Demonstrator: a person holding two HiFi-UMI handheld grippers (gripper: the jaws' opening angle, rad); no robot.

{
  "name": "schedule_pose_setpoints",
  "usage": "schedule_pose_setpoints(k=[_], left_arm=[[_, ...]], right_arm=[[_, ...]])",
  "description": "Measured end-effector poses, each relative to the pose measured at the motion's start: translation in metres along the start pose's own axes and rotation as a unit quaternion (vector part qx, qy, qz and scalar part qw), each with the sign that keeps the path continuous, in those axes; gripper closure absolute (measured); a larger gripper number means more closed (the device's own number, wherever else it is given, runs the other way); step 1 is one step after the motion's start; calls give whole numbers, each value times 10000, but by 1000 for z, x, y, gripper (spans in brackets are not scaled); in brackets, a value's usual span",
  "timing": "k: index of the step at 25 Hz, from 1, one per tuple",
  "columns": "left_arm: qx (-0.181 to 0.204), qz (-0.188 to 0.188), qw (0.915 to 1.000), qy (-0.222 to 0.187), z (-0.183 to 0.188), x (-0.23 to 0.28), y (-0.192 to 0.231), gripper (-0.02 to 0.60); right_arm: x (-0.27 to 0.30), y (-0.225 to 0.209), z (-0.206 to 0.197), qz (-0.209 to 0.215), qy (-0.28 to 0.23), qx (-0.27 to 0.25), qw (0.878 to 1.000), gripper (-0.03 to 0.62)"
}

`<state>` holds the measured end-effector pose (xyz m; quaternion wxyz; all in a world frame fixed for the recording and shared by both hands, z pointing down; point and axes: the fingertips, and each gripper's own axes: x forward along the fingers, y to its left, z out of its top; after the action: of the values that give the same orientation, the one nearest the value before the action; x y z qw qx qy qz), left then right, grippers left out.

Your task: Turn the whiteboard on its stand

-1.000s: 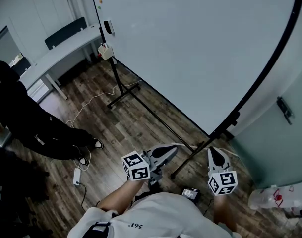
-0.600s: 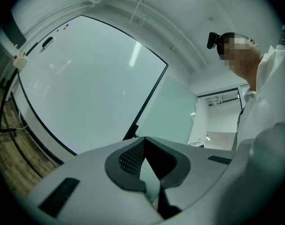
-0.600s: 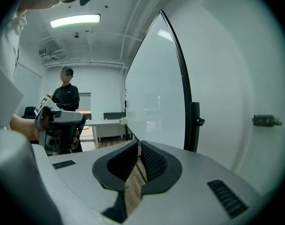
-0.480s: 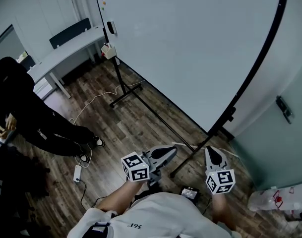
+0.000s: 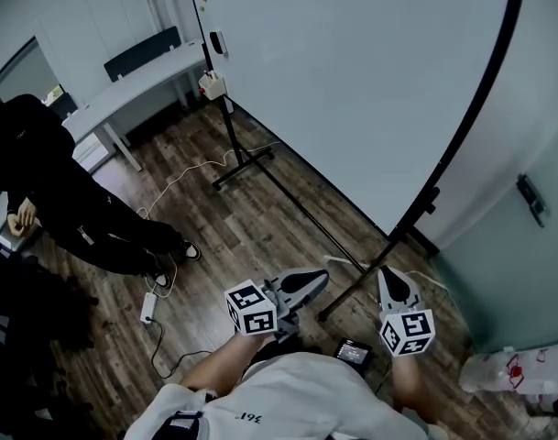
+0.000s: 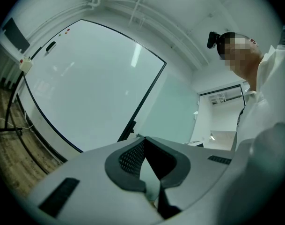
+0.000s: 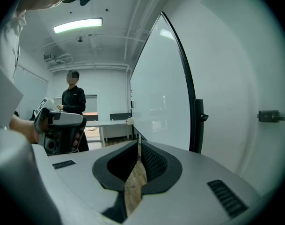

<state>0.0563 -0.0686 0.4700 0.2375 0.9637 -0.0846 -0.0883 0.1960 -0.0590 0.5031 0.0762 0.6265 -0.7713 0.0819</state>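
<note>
Drifted inward at 9 o'clock: bystander (image 5: pixel 49 181); left gripper (image 5: pixel 317 275), right gripper (image 5: pixel 389 278) clenched empty, facing whiteboard (image 5: pixel 352 90) at 12 o'clock, presumably pre-grasp.

The grey two-jaw left gripper (image 5: pixel 321 276) with its black-and-white marker cube is held low and roughly level, jaws together at the tips, nothing between them; the matching grey right gripper (image 5: pixel 389 273) sits just to its right, likewise closed and empty; a bare left forearm (image 5: pixel 210 367) trails behind the left one.
</note>
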Motion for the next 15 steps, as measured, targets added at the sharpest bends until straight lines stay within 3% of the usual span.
schedule_pose_setpoints(k=[15], left_arm=[[74, 124, 9999, -81, 0, -26, -10, 574]], right_arm=[[-14, 23, 0, 26, -84, -6, 10000, 551]])
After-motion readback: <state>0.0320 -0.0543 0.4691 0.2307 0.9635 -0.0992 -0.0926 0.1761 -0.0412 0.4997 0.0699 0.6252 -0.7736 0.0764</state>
